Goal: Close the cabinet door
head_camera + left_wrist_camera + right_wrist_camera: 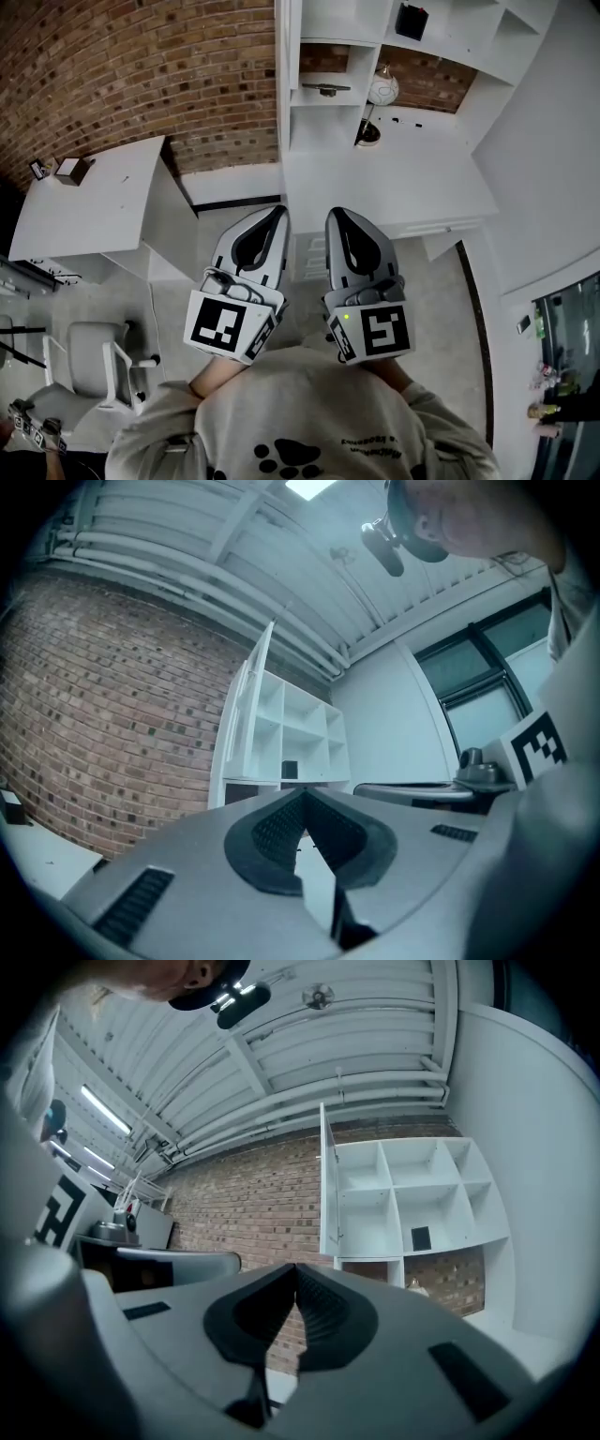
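Left gripper point(277, 214) and right gripper point(337, 216) sit side by side near the person's chest, jaws together and empty, aimed at the white cabinet point(330, 120). Well beyond them, the cabinet door point(282, 75) juts open from its left edge, probably awaiting a push.

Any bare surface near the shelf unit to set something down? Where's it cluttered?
Bare: the white counter under the shelves, and most of the left table apart from a small box at its far corner. Cluttered: the shelf spot holding the round white object and a dark item.
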